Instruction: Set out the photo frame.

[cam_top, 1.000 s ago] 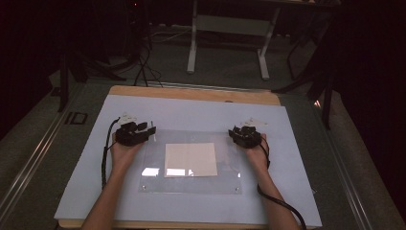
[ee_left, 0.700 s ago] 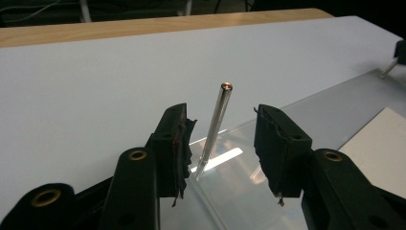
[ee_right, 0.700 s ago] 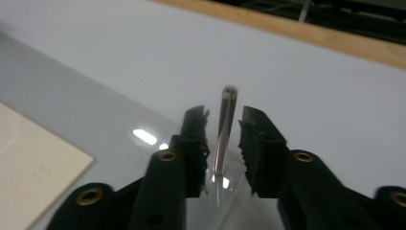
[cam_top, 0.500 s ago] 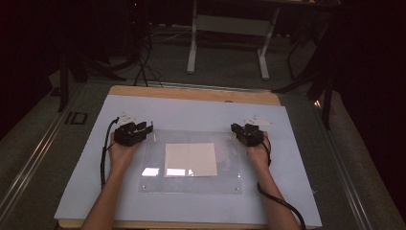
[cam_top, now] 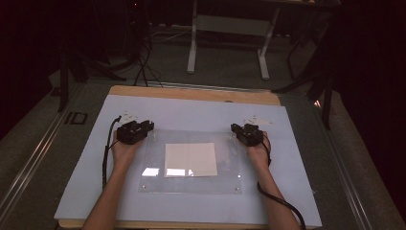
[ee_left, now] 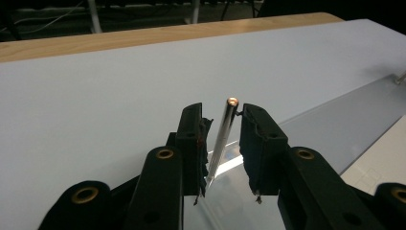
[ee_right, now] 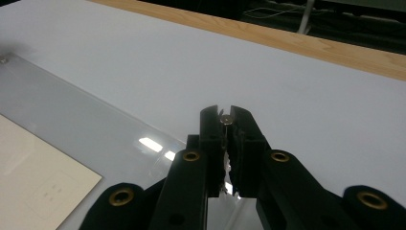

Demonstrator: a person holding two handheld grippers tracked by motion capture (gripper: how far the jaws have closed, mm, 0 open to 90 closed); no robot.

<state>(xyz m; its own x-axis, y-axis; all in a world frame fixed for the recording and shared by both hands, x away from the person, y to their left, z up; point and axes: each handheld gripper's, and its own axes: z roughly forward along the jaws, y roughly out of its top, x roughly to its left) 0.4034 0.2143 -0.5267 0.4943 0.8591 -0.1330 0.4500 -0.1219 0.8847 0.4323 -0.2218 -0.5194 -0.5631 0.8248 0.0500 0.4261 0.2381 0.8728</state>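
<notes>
Clear acrylic sheet (cam_top: 191, 160) lying flat over cream paper (cam_top: 190, 159) mid-table, apparently pressing it down. Left gripper (ee_left: 221, 143) straddling far-left corner pin (ee_left: 221, 137), jaws parted, likely lining up. Right gripper (ee_right: 225, 143) clamping far-right corner pin (ee_right: 226, 119), perhaps unfastening.

Both forearms enter from the bottom of the high view and angle slightly inward, hands spread well apart. Left hand (cam_top: 125, 149) grips the left gripper (cam_top: 143, 127) from behind, wrist straight, gripper nose pointing forward and a little to the right. Its cable loops back along the left forearm. Left gripper fingers (ee_left: 192, 139) stand parted with a gap between them. Right hand (cam_top: 257, 152) holds the right gripper (cam_top: 238, 129), nose turned forward and left. Right gripper fingers (ee_right: 249, 143) are drawn nearly together, a narrow slit remaining. Its cable trails down past the right forearm.
</notes>
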